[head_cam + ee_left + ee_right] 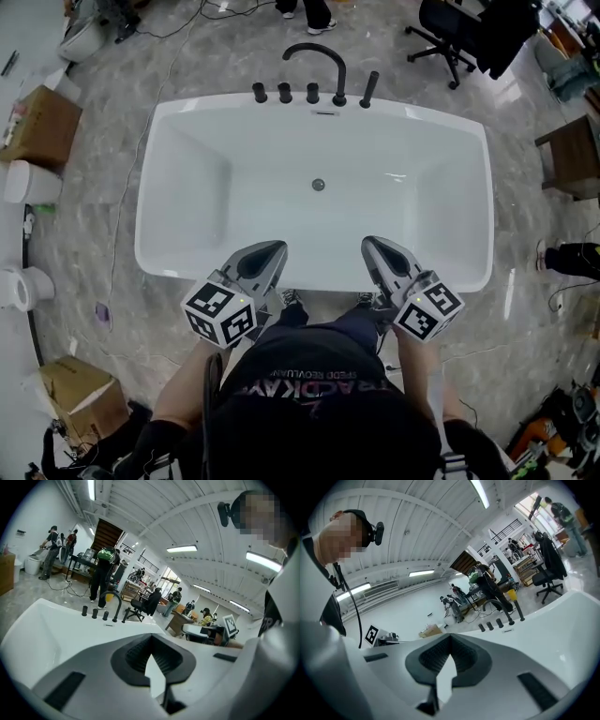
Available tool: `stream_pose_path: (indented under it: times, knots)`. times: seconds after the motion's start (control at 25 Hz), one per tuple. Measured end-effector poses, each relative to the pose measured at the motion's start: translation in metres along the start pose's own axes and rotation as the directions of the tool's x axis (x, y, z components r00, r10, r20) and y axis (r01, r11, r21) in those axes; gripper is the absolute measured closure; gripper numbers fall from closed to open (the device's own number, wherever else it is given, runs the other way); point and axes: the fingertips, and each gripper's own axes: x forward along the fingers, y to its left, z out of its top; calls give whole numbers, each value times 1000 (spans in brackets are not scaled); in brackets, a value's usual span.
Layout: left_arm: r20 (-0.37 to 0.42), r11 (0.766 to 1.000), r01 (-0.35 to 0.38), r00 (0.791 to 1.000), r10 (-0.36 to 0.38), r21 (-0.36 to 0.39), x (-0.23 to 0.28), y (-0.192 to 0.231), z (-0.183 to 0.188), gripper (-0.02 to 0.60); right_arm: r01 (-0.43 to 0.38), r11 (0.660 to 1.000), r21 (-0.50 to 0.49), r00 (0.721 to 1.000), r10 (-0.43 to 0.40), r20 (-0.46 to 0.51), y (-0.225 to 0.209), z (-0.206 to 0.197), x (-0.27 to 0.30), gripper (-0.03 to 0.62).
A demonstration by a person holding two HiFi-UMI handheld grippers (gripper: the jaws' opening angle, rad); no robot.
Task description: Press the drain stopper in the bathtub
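While L gripper [278, 247] & R gripper [367, 242] hung at the bathtub [422, 117] near rim, both jaws were clenched empty, drain stopper [318, 185] well apart

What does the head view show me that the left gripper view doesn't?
Only the head view: the small round dark drain stopper on the tub floor, and the right gripper. Only the left gripper view: ceiling strip lights, a green backpack on a standing person. Both: the white rectangular bathtub, the black curved faucet, the left gripper, jaws shut.

Glossy, smooth white bathtub [234, 216]; matt black metal faucet [339, 80] at 12 o'clock; polished stone-look floor [141, 84]; cardboard box [42, 127] at 10 o'clock.
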Motion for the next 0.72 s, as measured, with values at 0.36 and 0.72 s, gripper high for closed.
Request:
stream_pose_path:
  times: [0.36,0.72]
  knots:
    - [-12,995,-77,997,76,-67,1,16,-11,575,-44,999,-8,996,43,-79,-3,-1,14,583]
    - [-15,984,-170,985,169,-49,29,15,-32,575,-109,994,-29,974,101,-205,-48,-16,6,583]
